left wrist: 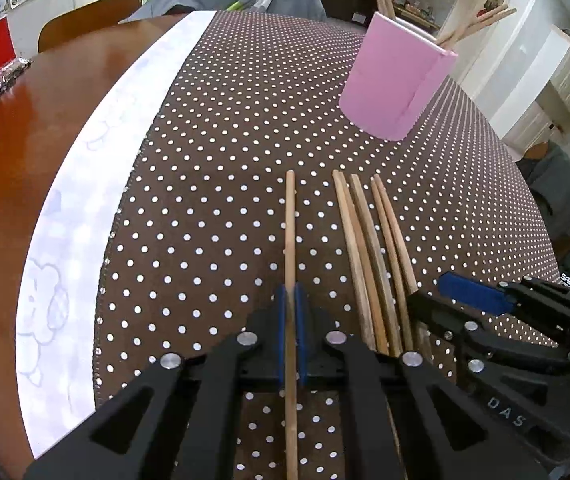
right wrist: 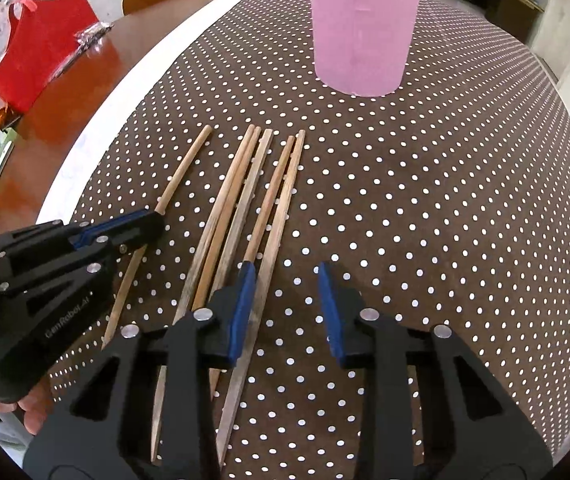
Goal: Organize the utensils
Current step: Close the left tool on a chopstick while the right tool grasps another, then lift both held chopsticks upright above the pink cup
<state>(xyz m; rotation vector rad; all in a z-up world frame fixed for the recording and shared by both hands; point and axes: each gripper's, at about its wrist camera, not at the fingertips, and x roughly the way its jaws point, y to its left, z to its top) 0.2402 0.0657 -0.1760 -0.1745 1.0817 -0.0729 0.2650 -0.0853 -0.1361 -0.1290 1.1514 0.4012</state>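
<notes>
A single wooden chopstick (left wrist: 290,224) lies on the dotted brown cloth, and my left gripper (left wrist: 291,296) is shut on it near its middle. The right wrist view shows that same gripper (right wrist: 153,216) on the chopstick (right wrist: 185,168) at the left. Several more chopsticks (right wrist: 237,208) lie side by side to its right. My right gripper (right wrist: 287,312) stands open over the rightmost one (right wrist: 285,196), which runs just inside the left pad (right wrist: 243,312). The right pad is well apart from it. A pink holder (left wrist: 397,80) with chopsticks in it stands upright further back.
The dotted cloth (right wrist: 425,200) has a white patterned border (left wrist: 97,160), with bare wooden table (left wrist: 25,140) beyond. A red bag (right wrist: 41,56) and a foil packet (right wrist: 93,34) sit on that wood. A chair (left wrist: 89,16) stands behind, and grey clothing (left wrist: 561,200) is at the right.
</notes>
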